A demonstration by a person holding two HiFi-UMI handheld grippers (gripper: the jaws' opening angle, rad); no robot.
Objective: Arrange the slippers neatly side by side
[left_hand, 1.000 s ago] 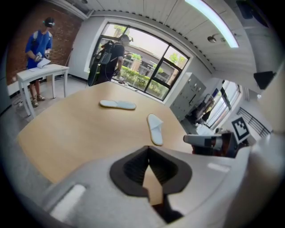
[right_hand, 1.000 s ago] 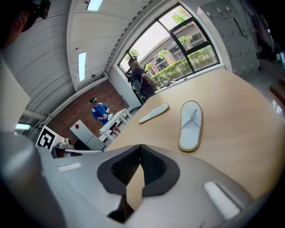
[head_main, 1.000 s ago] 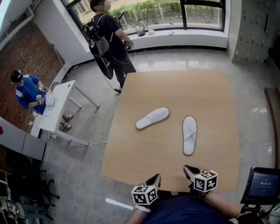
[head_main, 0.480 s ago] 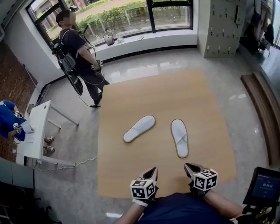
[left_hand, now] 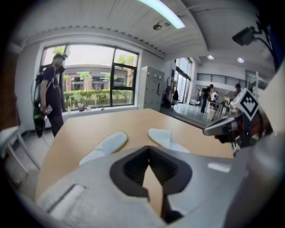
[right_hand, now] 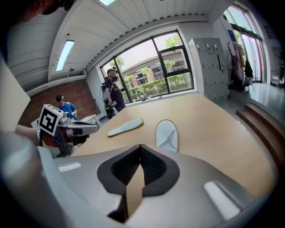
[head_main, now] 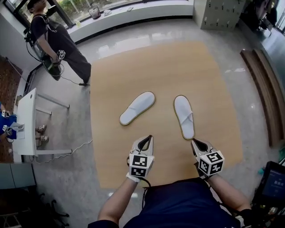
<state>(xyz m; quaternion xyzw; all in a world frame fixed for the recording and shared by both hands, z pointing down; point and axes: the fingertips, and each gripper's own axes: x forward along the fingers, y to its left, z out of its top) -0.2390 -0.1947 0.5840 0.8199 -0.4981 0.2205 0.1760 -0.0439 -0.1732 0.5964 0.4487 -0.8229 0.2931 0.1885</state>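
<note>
Lying apart on the table (head_main: 156, 67), the left slipper (head_main: 137, 108) is slanted and the right slipper (head_main: 184, 117) straight. The left gripper (head_main: 145, 139) and right gripper (head_main: 196, 142) hover near them, fingers (left_hand: 133, 167) pressed together, holding nothing.

Glossy grey floor (head_main: 133, 40), large wooden bench (head_main: 151, 67), white desk (head_main: 26, 120) at left, grey lockers (head_main: 213, 13), wide windows (left_hand: 89, 80) with greenery outside, ceiling strip light (left_hand: 162, 12), person (head_main: 55, 44) standing near the window sill.

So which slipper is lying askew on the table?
The left slipper: it lies diagonally, while the right slipper points almost straight away from the person.
</note>
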